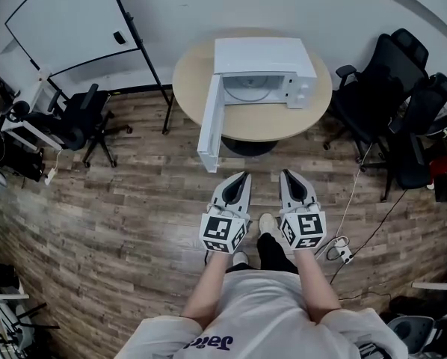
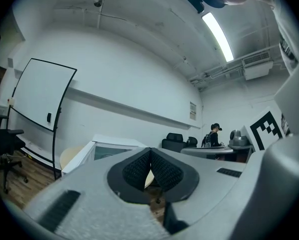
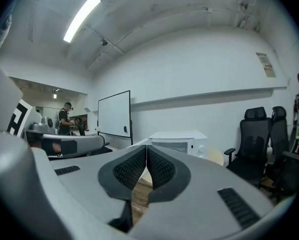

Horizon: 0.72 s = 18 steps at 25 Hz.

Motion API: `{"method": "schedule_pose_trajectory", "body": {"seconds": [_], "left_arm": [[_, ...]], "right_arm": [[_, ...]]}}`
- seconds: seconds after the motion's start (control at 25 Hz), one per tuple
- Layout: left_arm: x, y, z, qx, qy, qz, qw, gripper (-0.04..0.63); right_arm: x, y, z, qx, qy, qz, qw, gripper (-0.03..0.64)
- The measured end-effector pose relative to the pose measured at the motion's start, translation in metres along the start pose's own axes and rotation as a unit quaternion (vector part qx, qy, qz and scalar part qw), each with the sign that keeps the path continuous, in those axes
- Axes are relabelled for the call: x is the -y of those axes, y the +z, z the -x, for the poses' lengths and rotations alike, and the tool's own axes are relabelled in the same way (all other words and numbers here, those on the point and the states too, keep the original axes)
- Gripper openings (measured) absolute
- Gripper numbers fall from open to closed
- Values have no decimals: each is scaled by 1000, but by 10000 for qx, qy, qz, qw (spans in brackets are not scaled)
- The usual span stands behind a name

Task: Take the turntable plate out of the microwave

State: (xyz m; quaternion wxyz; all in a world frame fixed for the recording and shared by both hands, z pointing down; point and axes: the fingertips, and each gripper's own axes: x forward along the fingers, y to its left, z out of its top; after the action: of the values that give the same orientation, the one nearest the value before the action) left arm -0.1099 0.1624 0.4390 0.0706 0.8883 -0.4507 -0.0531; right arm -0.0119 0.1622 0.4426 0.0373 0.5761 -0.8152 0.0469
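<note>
White microwave (image 1: 264,66) on round surface (image 1: 190,77), door (image 1: 210,126) found open; plate (image 1: 247,90) left inside, untaken. Left hand-held gripper (image 1: 242,178) and right hand-held gripper (image 1: 286,176) noted closed, empty, well short of microwave.

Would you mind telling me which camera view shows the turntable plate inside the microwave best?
The head view: it looks down past the open door into the microwave, where the turntable plate lies. The left gripper view shows mostly the door; the right gripper view shows the microwave's front, plate not discernible.
</note>
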Motion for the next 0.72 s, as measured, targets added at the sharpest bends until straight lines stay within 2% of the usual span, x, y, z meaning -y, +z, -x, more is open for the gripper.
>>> {"method": "schedule_pose_trajectory", "body": {"seconds": [0.2,0.4,0.72], "left_arm": [[-19,-6,-48,-125,92,6,9999,15],[-29,7,-109,-81,-19,65,9999,15],[-52,-3,-189,-248,224,8,9994,15]], "right_arm": [[30,1,-42,30,75,-103,9999,17],[73,23,-90,218,71,-202,9995,17],[132,26,-158,187,176,-400,9989,17]]}}
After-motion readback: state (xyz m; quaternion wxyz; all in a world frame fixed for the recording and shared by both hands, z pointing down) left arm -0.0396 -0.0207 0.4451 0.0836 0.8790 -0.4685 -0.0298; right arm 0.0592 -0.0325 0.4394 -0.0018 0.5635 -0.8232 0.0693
